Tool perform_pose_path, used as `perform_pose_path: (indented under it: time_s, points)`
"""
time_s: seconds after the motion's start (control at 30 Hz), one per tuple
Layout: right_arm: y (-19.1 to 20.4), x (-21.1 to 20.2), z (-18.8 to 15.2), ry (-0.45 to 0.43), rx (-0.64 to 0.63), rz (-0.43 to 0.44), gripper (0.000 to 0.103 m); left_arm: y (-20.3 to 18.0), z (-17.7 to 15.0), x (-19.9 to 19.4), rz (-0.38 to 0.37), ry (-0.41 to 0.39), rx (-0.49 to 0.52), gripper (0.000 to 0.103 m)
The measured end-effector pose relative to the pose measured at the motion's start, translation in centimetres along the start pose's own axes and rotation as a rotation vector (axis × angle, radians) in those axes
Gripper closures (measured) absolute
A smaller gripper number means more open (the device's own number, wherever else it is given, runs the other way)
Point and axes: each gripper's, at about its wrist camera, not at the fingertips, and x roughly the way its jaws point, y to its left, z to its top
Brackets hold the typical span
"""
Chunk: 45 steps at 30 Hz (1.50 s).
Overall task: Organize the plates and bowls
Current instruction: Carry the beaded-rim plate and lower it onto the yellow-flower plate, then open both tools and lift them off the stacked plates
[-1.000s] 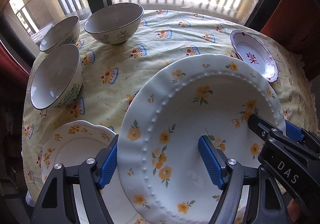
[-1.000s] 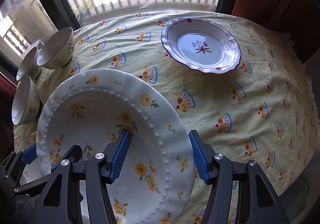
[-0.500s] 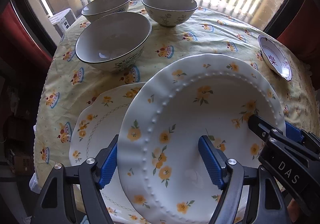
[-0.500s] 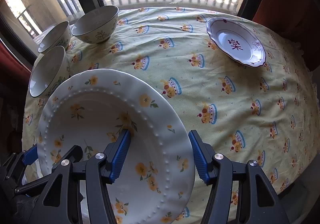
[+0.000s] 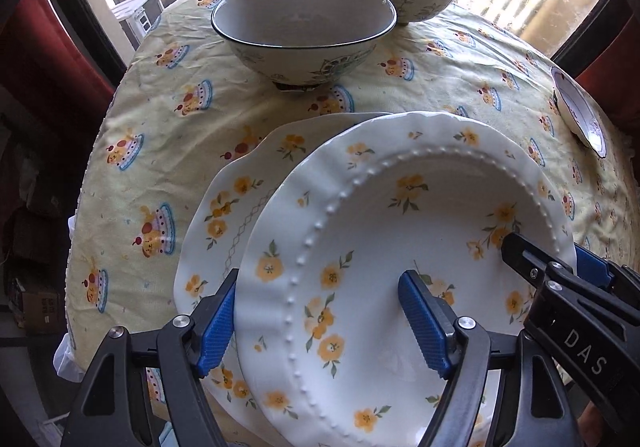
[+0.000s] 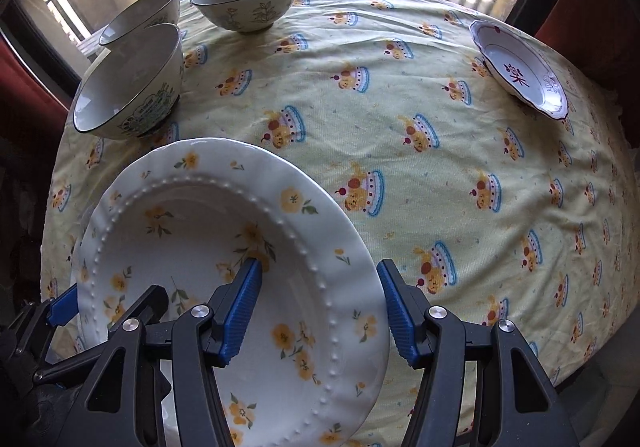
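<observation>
- The left gripper (image 5: 320,323) and the right gripper (image 6: 320,311) are each clamping opposite rim sections of the beaded floral plate (image 5: 392,247).
- The plate is hovering above a second floral plate (image 5: 236,207) lying on the tablecloth (image 6: 400,151).
- Three bowls (image 5: 304,27) are standing at 12 o'clock.

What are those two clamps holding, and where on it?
Both hold the beaded plate by its rim: left hand-held gripper on one side, right hand-held gripper on the opposite side.
</observation>
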Motion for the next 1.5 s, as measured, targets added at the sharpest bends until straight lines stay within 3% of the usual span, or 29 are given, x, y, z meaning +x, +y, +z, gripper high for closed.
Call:
perform_pose_path:
  time_s: [0.4,0.77,0.97,1.13,1.27,1.5]
  points:
    - [0.6,1.2,0.3,0.029,0.007,-0.02,0.041,0.2,0.4,1.1,0.022,0.001,0.01,0.024]
    - [0.6,1.4,0.5,0.016,0.01,-0.015,0.043,-1.0,0.4,1.4,0.117,0.01,-0.041,0.02]
    - [0.5,1.2,-0.2,0.031,0.037,-0.012,0.047,-2.5,-0.1,1.3,0.194,-0.033,0.027,0.018]
    - [0.4,0.6,-0.4,0.042,0.016,0.009,0.051,-2.1,-0.1,0.6,0.16,-0.013,0.046,0.019]
    - [0.2,0.4,-0.6,0.049,-0.01,0.012,0.063,-1.3,-0.3,-0.9,0.139,-0.045,0.054,0.019]
    - [0.7,0.8,-0.8,0.049,-0.016,0.023,0.063,-0.3,0.6,-0.9,0.077,-0.026,0.031,0.02]
